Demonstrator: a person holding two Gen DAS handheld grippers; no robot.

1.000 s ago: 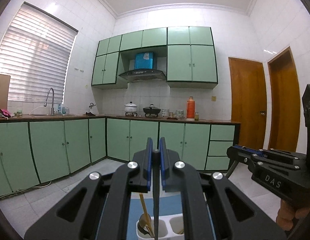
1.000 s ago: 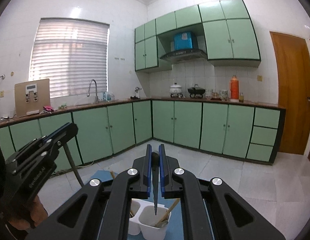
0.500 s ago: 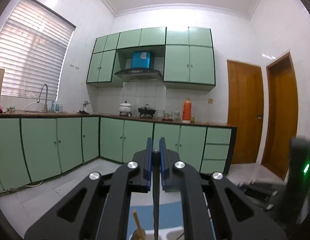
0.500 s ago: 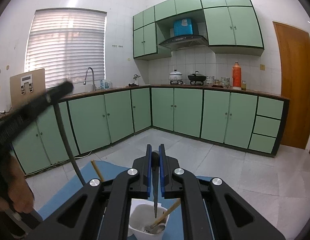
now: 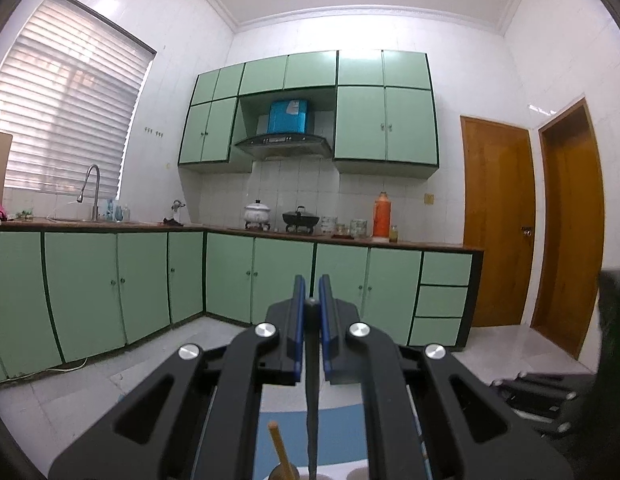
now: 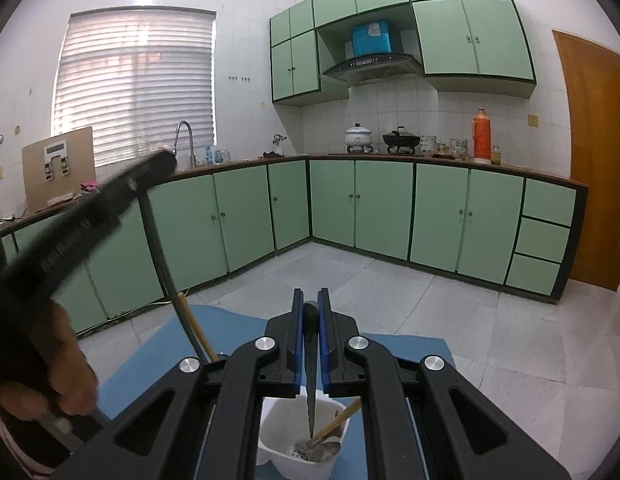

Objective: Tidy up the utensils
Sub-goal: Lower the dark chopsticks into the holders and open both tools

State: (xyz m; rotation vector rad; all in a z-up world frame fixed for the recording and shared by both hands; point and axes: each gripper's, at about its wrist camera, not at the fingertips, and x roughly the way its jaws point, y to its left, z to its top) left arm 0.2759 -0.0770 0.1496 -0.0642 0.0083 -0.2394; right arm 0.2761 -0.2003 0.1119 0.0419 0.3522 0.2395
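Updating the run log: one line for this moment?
left gripper: shut on dark utensil | right gripper: shut on knife, tip in white holder

The kitchen was brightly and evenly lit, daylight glowing through the slatted blind (image 6: 134,80) at the left and ceiling light glaring off the glossy wall tiles (image 5: 182,12). Fisheye curvature bowed the green cabinets (image 6: 389,204), and black vignetting filled the corners. The left gripper (image 6: 90,208) smeared with motion blur in the right wrist view.

A home kitchen: green cabinets (image 5: 383,124), range hood (image 5: 284,144), sink faucet (image 5: 92,188), pots (image 5: 258,212).
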